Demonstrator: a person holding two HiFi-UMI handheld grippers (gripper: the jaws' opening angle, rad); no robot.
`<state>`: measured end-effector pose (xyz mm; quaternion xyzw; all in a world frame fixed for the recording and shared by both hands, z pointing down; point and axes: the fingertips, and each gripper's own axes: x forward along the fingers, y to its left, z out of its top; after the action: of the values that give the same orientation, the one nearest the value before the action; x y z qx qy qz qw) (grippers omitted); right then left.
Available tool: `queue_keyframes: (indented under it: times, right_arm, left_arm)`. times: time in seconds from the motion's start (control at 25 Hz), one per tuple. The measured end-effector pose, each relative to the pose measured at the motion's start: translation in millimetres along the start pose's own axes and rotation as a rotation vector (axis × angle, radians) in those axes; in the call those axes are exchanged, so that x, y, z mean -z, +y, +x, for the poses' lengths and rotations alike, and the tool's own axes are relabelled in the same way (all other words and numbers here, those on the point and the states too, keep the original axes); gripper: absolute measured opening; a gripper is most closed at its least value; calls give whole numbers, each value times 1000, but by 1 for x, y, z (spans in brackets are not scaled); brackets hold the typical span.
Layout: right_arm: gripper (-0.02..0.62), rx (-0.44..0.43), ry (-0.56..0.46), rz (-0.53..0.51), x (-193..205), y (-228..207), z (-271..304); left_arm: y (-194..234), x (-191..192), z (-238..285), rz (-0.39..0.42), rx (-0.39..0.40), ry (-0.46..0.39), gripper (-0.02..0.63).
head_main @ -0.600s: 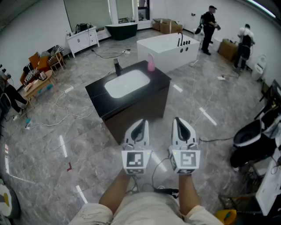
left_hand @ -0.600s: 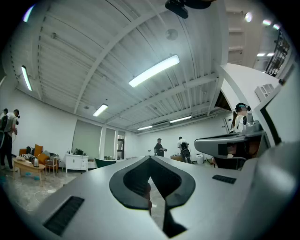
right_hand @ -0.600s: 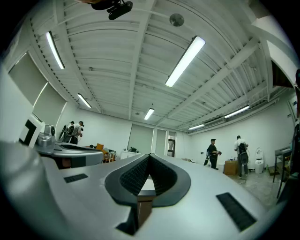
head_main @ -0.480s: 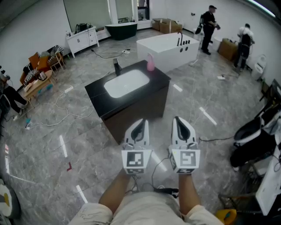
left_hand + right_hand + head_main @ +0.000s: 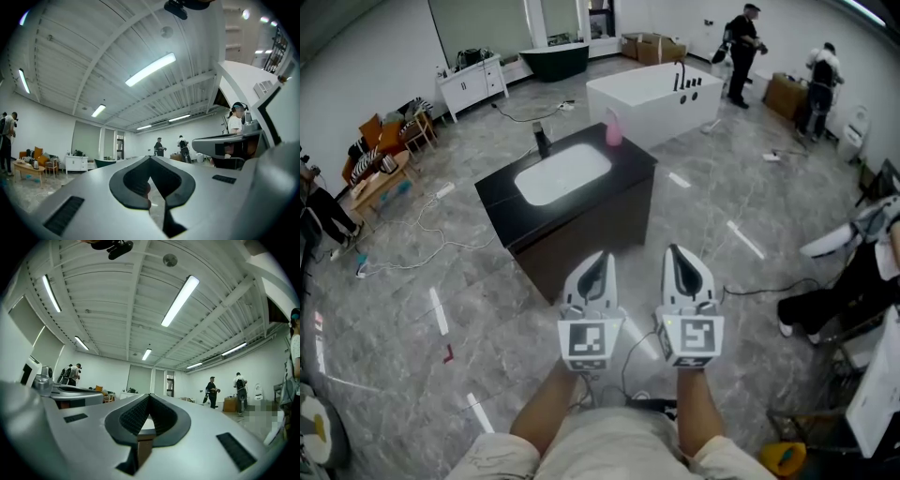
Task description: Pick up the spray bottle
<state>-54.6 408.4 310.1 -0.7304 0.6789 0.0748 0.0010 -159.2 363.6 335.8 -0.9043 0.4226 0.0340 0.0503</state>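
Observation:
The pink spray bottle (image 5: 613, 131) stands at the far right corner of a black vanity top (image 5: 502, 192), beside a white basin and a black faucet (image 5: 542, 141). My left gripper (image 5: 599, 261) and right gripper (image 5: 679, 255) are held side by side close to my body. Both stop well short of the vanity's near face and point roughly level toward it. Each has its jaws together with nothing between them. In the left gripper view the left gripper (image 5: 151, 160) points toward the far room and ceiling, as does the right gripper (image 5: 150, 397) in the right gripper view. Neither view clearly shows the bottle.
A white bathtub (image 5: 661, 94) stands beyond the vanity. Two people (image 5: 741, 42) stand at the back right. Cables (image 5: 422, 253) trail over the grey floor at the left. A seated person's dark legs (image 5: 834, 295) reach in from the right. Chairs and a low table (image 5: 380, 159) stand at the far left.
The head view has shifted a little, so the vanity sits slightly higher and further left. Both grippers keep the same shut pose.

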Motion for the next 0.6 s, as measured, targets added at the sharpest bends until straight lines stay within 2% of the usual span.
queue_keyframes:
  times: [0.36, 0.6]
  right_arm:
    - [5, -5, 14, 33, 13, -43, -14]
    - [5, -60, 7, 28, 18, -52, -17]
  left_arm:
    - [-41, 0, 15, 13, -14, 5, 2]
    - [-58, 0, 19, 22, -48, 7, 2]
